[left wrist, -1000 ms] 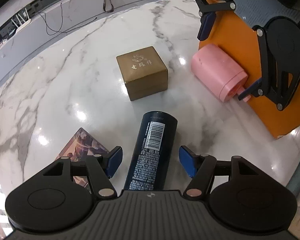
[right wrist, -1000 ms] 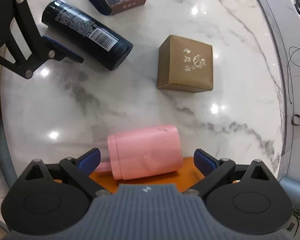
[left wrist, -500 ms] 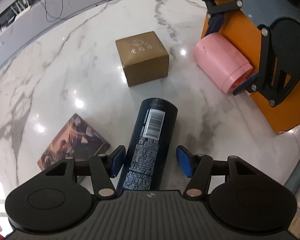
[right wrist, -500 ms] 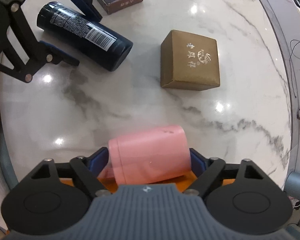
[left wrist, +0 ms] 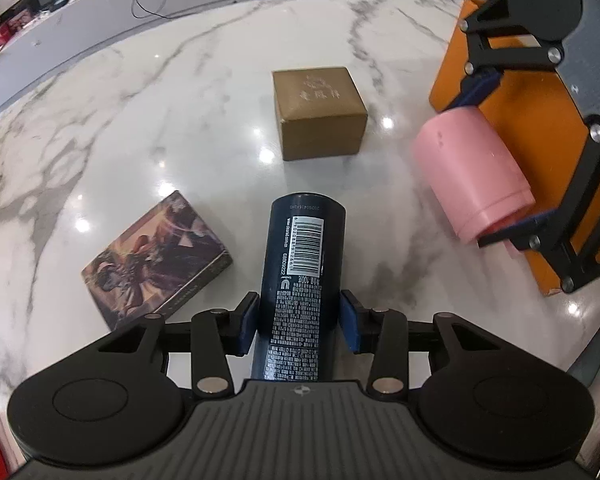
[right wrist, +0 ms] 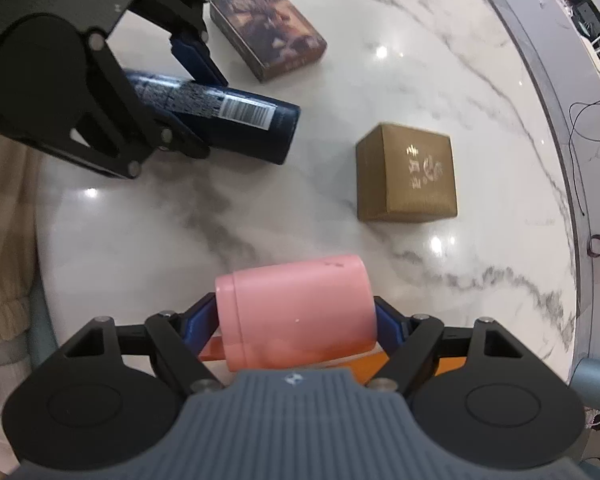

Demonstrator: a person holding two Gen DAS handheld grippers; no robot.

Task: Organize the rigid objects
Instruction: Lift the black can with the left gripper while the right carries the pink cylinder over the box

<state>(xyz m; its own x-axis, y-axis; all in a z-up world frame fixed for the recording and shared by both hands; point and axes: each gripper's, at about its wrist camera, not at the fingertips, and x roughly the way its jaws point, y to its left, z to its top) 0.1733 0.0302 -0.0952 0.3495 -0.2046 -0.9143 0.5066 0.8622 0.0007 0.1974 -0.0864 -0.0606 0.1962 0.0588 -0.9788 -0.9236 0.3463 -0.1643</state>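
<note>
Left gripper [left wrist: 298, 322] pressing both blue pads against the sides of the dark blue can [left wrist: 302, 280], narrowed to the can's width and clamping it near its rear half. Can lying lengthwise between the fingers, barcode facing up, flat end pointing toward the gold box [left wrist: 318, 112]; whether resting on the marble surface [left wrist: 148, 120] or raised off it, hard telling.

Right gripper [right wrist: 296, 326] gripping the pink cylinder [right wrist: 296, 312] across its two ends, one blue pad at the lidded end, the other at the far end, opened only as wide as the cylinder is long. Cylinder lying sideways, hanging over the edge of the orange mat [right wrist: 440, 364] and the surface beside it.

Picture-printed box [left wrist: 156, 256] lying flat just beside the can on its left, apart from it. Gold box sitting upright near the middle, well apart from both held things.
</note>
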